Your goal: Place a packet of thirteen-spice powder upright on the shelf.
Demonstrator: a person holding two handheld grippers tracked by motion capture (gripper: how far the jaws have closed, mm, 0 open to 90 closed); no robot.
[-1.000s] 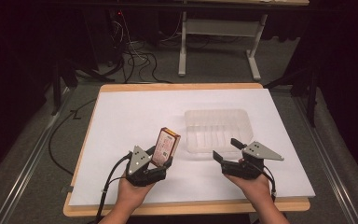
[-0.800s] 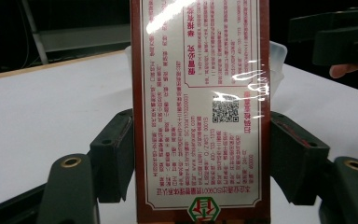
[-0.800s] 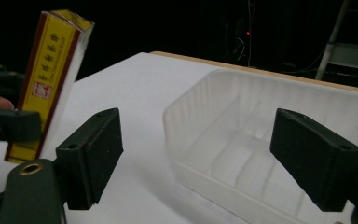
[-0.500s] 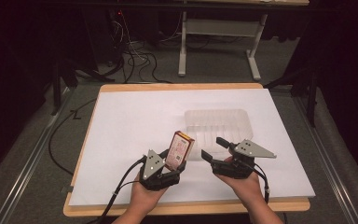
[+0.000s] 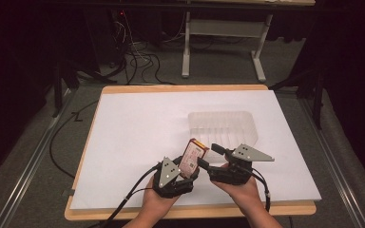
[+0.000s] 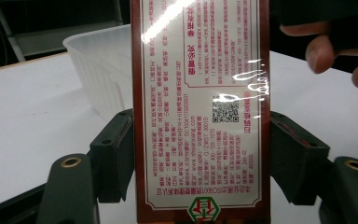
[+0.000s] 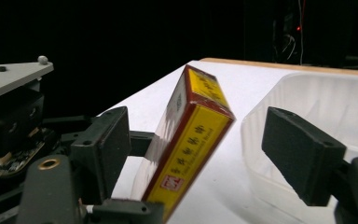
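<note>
A flat red and yellow carton [image 5: 192, 156] stands tilted above the table's near edge. My left gripper [image 5: 187, 171] is shut on its lower part. In the left gripper view both pads press the printed carton [image 6: 200, 93] at its side edges. My right gripper [image 5: 207, 156] has come in from the right. Its jaws have just been closing, with the carton [image 7: 186, 135] between them. In the right gripper view the left pad [image 7: 103, 149] is next to the carton. The right pad [image 7: 303, 158] stands well clear of it.
A clear ribbed plastic tray [image 5: 223, 126] sits on the white sheet [image 5: 133, 128] just beyond both grippers, close behind the carton. The sheet covers a wooden board [image 5: 185, 88]. Cables and a desk frame lie on the floor beyond.
My left gripper carried the carton to the right, toward the right gripper. The right gripper shifted left, and its jaws now flank the carton and stand narrower.
</note>
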